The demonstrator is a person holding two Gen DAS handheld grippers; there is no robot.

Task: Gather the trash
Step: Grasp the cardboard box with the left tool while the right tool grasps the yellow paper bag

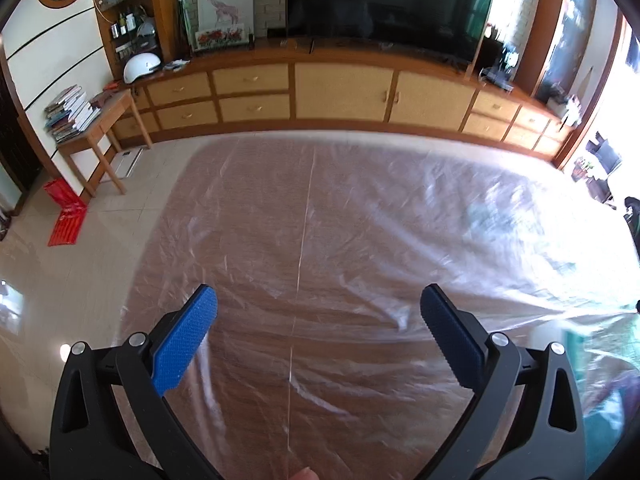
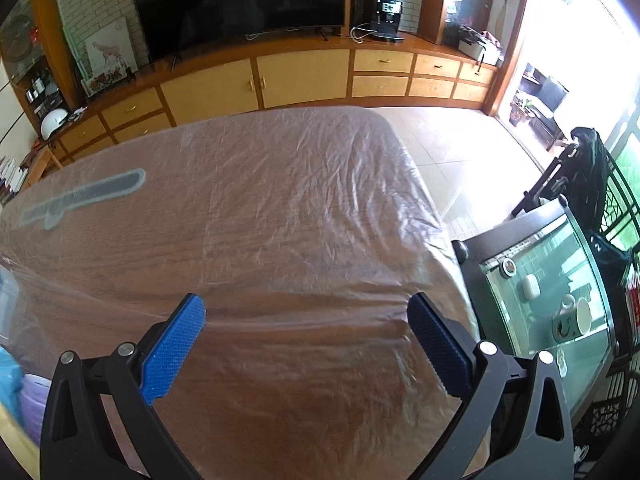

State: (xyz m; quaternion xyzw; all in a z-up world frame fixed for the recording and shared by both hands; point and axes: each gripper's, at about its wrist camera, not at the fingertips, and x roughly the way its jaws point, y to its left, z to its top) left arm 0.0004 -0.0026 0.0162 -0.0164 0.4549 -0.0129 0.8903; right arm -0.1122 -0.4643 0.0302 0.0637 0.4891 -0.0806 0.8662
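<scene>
A wooden table covered by a clear plastic sheet fills both views; it shows in the right wrist view too. My left gripper is open and empty above the sheet. My right gripper is open and empty above the sheet near the table's right end. No loose trash shows on the table top. A grey flat shape lies under or reflects in the plastic at the left. Blurred blue and purple items sit at the lower left edge of the right wrist view.
A long wooden cabinet with a TV stands behind the table. A small side table with books and a red bag are at the left. A glass-topped side table with cups stands right of the table.
</scene>
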